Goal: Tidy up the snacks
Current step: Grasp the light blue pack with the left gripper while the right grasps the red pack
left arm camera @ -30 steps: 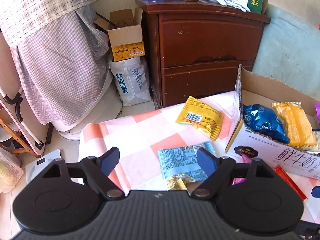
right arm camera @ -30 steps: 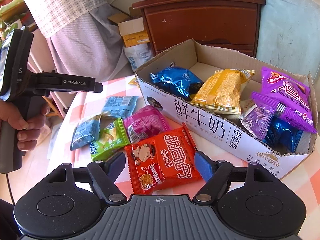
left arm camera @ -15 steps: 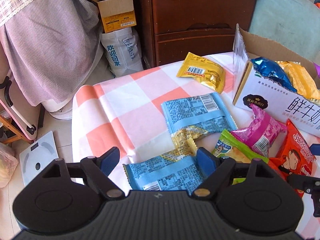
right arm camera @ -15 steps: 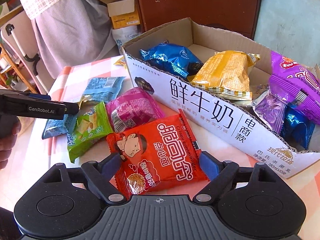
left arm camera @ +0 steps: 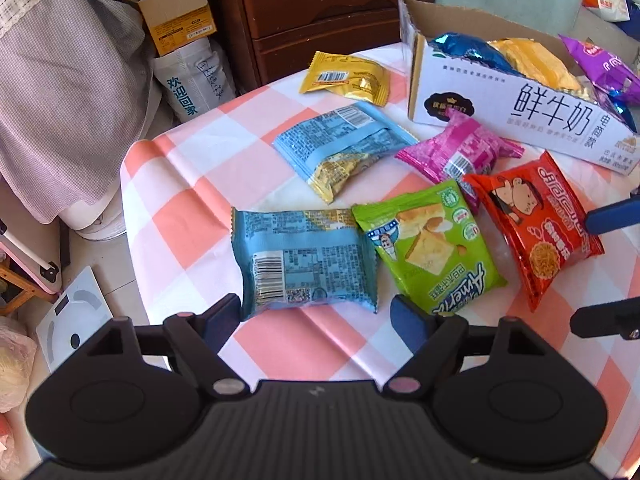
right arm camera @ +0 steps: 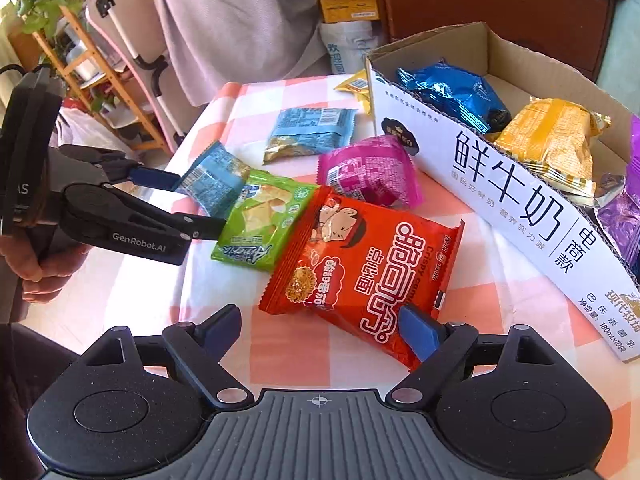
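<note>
Claws are both standing wide over the checked surface point(left arm camera: 188, 200), gripping nothing. The left claw point(left arm camera: 316, 314) is hovering just short of the nearer blue packet point(left arm camera: 304, 260), which is lying barcode-up between its open fingers but not pressed by them. The right claw point(right arm camera: 320, 326) has just been opening; its right finger point(right arm camera: 418, 330) is sitting over the near corner of the red noodle packet point(right arm camera: 360, 268), with the pads not squeezing it. Beside the red packet, the green cracker packet point(left arm camera: 430, 248) is lying flat, its edge meeting the blue one. A little farther back, the pink packet point(left arm camera: 460, 152) and a second blue packet point(left arm camera: 340, 144) are resting on the cloth. Beyond them, the yellow packet point(left arm camera: 346, 78) is lying near the corner of the cardboard box point(right arm camera: 520, 208), which is already holding blue, yellow and purple bags. In the right wrist view, a hand point(right arm camera: 36, 264) is gripping the left tool's handle.
</note>
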